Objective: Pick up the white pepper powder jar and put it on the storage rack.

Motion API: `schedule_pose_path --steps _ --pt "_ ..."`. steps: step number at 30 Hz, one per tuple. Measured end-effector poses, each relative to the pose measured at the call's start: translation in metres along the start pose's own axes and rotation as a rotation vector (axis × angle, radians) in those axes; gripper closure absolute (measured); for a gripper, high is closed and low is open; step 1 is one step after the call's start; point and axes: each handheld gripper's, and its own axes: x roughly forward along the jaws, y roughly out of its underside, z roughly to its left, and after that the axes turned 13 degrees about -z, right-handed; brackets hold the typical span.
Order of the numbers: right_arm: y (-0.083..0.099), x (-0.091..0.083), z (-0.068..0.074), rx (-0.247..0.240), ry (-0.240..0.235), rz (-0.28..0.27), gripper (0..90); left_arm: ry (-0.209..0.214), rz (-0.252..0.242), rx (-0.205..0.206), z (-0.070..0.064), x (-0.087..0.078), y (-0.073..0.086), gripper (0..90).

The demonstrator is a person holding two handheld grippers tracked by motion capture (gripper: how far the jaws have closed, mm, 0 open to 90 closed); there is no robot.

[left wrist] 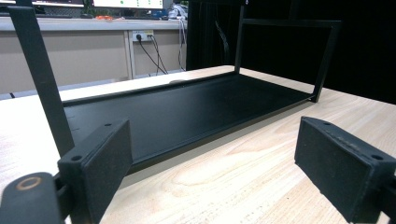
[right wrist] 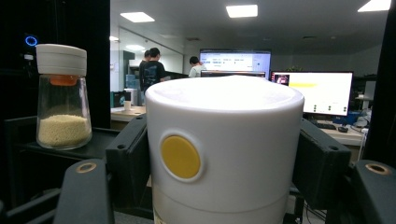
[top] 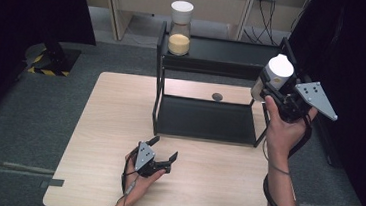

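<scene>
My right gripper [top: 272, 88] is shut on a white-lidded jar [top: 275, 76], held in the air at the right end of the black two-tier rack [top: 209, 65]. Up close in the right gripper view, the jar's white lid [right wrist: 224, 149] with a yellow button [right wrist: 180, 157] sits clamped between the pads [right wrist: 128, 158]. A second jar of yellowish grains [top: 180, 27] stands on the rack's top shelf at the left, and the same jar [right wrist: 63, 98] appears beyond the held one. My left gripper [top: 163, 149] rests open on the table in front of the rack, its pads [left wrist: 100, 163] wide apart with nothing between them.
The rack's lower shelf [left wrist: 187, 112] lies bare just ahead of the left gripper. A small dark round object [top: 216, 96] lies on the wooden table [top: 107, 141] behind the rack. Desks, monitors [right wrist: 310, 91] and people stand in the room beyond.
</scene>
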Motion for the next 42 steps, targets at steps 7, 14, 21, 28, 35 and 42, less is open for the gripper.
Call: schedule_pose_path --steps 7,14,21,28,35,42 --pt "-0.006 0.009 0.0 -0.005 0.006 0.001 30.9 0.0 0.0 0.001 0.0 0.0 0.0 10.8" --pt "-0.01 0.015 -0.001 -0.004 0.009 0.006 30.9 0.001 -0.001 0.002 0.0 0.0 0.0 10.8" --pt "-0.016 0.023 -0.002 -0.011 0.01 0.01 30.9 0.0 0.0 0.003 0.0 -0.001 0.0 10.8" --pt "-0.024 0.031 -0.003 -0.02 0.013 0.015 30.9 0.0 -0.001 0.002 0.0 -0.001 0.0 10.8" --pt "-0.03 0.04 -0.005 -0.037 0.025 0.031 30.9 0.002 0.003 0.006 0.0 0.0 -0.001 10.7" --pt "-0.033 0.047 -0.01 -0.031 0.045 0.04 30.9 0.003 0.002 0.003 0.0 0.0 0.0 10.7"
